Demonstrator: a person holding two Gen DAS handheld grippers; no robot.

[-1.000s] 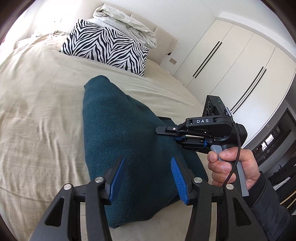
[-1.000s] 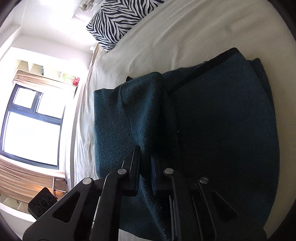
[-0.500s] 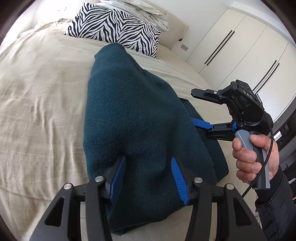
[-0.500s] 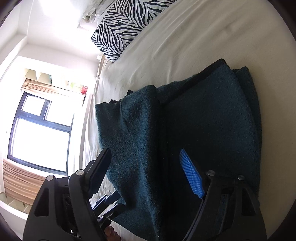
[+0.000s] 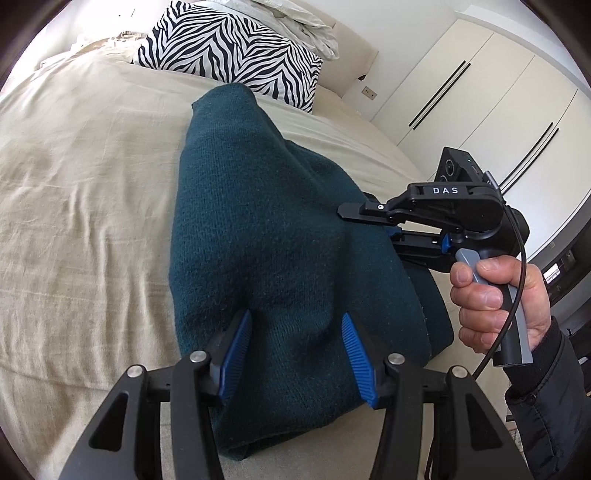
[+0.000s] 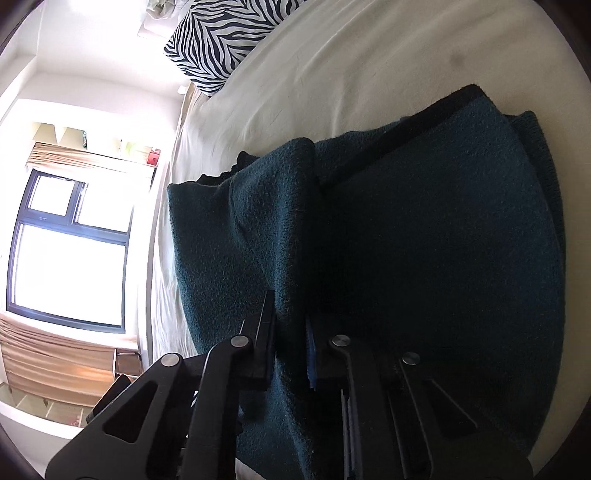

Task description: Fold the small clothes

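A dark teal knitted garment [image 5: 266, 236] lies partly folded on a beige bed sheet [image 5: 81, 206]. My left gripper [image 5: 295, 343] is open, its blue pads on either side of the garment's near hump, just above it. My right gripper [image 5: 369, 225] comes in from the right, held in a hand, and its jaws are closed on a raised fold of the garment. In the right wrist view the gripper [image 6: 291, 332] pinches that upright fold of teal knit [image 6: 258, 221], with the flat folded part [image 6: 443, 258] to its right.
A zebra-striped pillow [image 5: 229, 51] and crumpled white bedding [image 5: 303, 26] lie at the head of the bed. White wardrobe doors [image 5: 480, 103] stand at the right. A window [image 6: 70, 258] shows in the right wrist view beyond the bed's far side.
My right gripper was open half a second ago and has shut on the garment's fold. My left gripper stayed open over the near end of the garment.
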